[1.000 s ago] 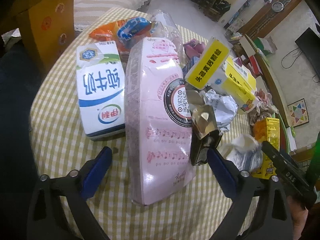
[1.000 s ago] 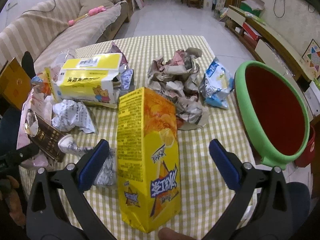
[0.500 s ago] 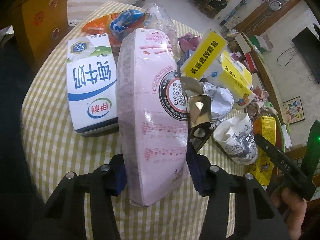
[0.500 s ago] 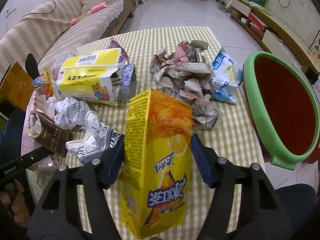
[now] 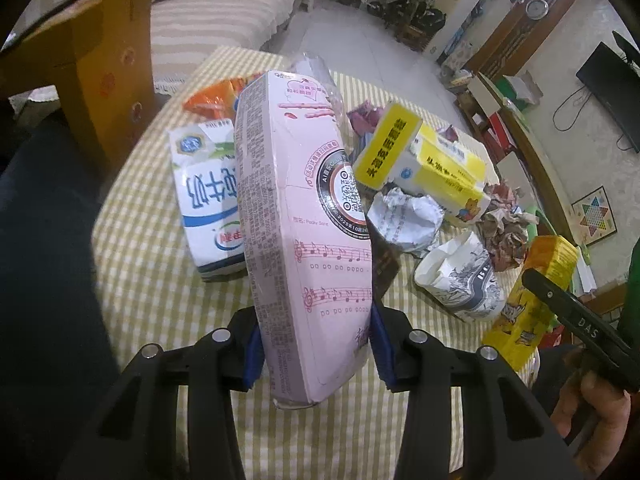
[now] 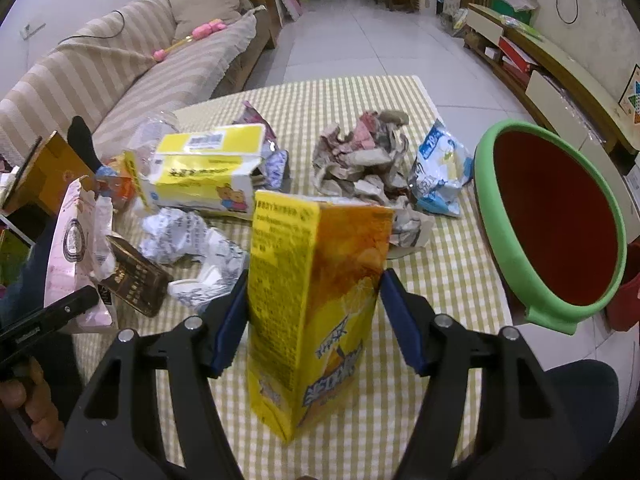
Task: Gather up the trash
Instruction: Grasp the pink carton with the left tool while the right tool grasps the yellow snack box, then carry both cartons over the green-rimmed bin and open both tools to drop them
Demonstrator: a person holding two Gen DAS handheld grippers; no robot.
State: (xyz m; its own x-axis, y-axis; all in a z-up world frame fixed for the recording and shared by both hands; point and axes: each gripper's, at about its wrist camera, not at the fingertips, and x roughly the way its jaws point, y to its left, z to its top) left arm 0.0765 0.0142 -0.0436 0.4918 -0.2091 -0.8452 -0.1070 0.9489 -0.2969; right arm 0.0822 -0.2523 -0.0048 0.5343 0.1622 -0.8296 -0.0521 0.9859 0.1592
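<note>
gripping a piece of trash in each tong so one trip to the bin (image 6: pixel 496 160) clears two. my left tong (image 5: pixel 316 346) is clamped on the lower end of the pink box (image 5: pixel 304 216), which tilts up toward 12 o'clock, off the table (image 5: pixel 152 292). my right tong (image 6: pixel 314 320) pinches the yellow carton (image 6: pixel 316 300) at mid-height, keeping it upright. the bin sits at 2 o'clock from the right tong, mouth tipped toward me, so the carton looks set to go first.

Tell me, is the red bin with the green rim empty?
Looks empty: the bin shows only bare red inside; its very bottom is hidden.
</note>
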